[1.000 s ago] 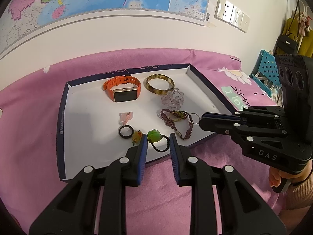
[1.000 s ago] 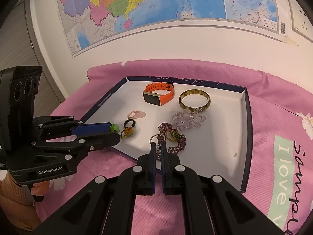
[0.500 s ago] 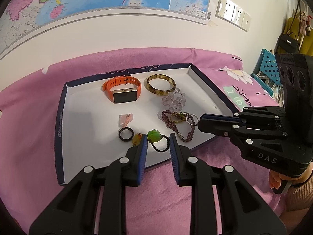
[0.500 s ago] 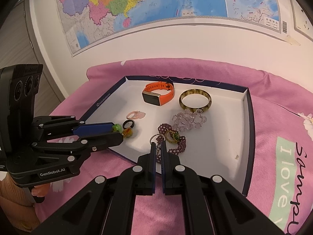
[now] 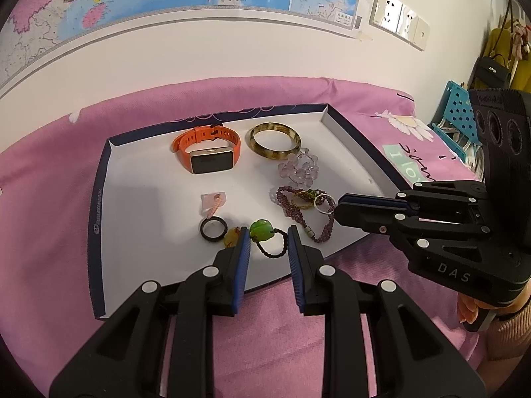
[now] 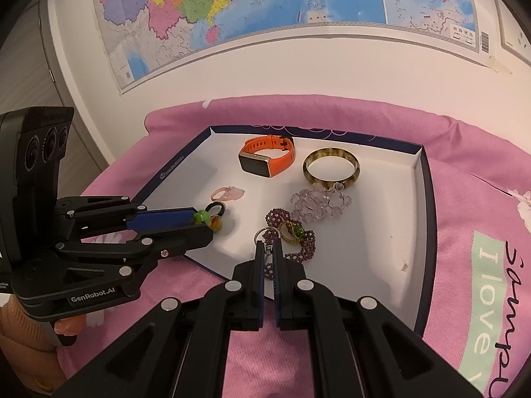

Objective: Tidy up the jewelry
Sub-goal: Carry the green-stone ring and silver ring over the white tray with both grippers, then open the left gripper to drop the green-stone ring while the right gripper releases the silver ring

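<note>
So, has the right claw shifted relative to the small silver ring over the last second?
Yes, slightly: the right claw has crept leftward, now meeting the small silver ring.

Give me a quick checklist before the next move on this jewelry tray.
1. Left gripper open around the green bead of the black cord: ok.
2. Green bead gripped: not ok, pads apart from it.
3. Right gripper shut: ok.
4. Right gripper holding the purple beaded bracelet: cannot tell, the silver ring sits right at its tips.
5. Orange watch and amber bangle away from both grippers: ok.
6. Tray flat on the pink cover: ok.
</note>
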Motion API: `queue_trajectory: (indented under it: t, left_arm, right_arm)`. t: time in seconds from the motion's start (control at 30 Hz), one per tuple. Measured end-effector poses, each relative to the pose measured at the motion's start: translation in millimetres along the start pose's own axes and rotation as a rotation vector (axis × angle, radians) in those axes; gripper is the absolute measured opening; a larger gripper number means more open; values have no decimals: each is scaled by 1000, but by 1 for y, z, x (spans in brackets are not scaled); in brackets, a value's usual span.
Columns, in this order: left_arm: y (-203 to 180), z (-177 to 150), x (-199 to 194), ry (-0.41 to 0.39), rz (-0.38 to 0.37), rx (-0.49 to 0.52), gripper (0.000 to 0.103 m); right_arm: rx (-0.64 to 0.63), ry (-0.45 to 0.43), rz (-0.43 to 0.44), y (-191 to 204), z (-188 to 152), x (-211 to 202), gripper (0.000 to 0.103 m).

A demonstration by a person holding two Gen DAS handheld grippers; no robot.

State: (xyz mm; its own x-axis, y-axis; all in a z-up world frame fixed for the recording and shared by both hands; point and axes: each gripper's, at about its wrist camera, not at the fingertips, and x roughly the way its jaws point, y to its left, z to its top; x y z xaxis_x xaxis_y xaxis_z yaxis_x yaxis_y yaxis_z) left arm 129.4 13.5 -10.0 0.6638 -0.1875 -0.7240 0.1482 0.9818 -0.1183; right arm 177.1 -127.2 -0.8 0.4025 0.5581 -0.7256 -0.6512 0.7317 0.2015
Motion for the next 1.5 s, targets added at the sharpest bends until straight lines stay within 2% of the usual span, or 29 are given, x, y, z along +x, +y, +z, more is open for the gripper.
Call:
queue_trajectory:
  t: [1.27,1.33,1.5]
  left_arm:
    - [2,1,19,38,15,-4,24]
    - [2,1,19,36,15,-4,25]
    - [0,-1,15,22,12,0,37]
  right_arm:
    - [24,30,-24,-6,2,17,5]
    - [28,28,-25,-6,2,16,6]
    - [31,21,-26,-7,1,14,8]
